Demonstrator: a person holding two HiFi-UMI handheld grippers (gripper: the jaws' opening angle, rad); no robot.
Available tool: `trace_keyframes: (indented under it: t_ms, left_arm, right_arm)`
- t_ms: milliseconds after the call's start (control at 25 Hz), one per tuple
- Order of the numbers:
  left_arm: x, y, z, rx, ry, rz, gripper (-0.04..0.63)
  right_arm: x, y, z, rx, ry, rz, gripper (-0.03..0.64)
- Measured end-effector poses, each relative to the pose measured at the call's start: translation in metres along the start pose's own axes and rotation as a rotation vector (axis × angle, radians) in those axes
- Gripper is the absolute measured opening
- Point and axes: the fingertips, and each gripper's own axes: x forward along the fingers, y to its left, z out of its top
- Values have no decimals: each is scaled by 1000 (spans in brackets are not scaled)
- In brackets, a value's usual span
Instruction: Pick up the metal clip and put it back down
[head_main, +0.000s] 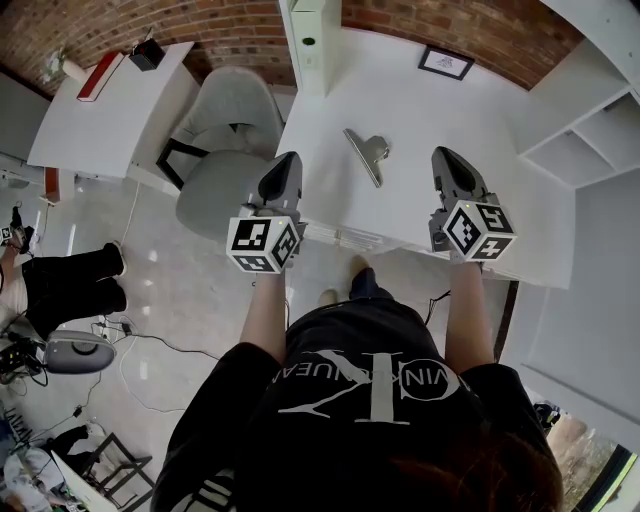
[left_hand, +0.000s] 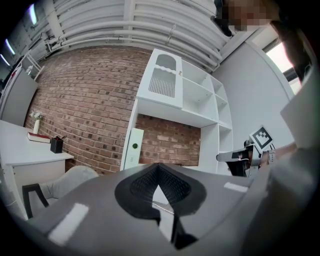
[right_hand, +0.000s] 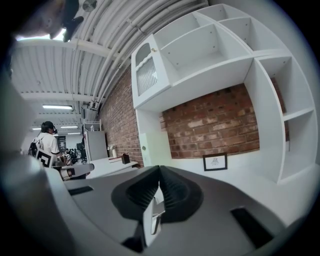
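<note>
We log the left gripper (head_main: 287, 160) clenched and empty. The metal clip (head_main: 367, 155) lies flat on the worktop (head_main: 480, 110) between both grippers, its long axis slanting far-left to near-right. The right gripper (head_main: 444, 155) is clenched and empty. We judge neither clearly nearer.
</note>
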Motion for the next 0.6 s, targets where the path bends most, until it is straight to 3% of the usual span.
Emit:
trace_keyframes:
  t_ms: [600]
  left_arm:
    - [0,-2,8,4,-27,2,11]
  right_arm:
    - [-8,-4,15,-38,-31,-11,14]
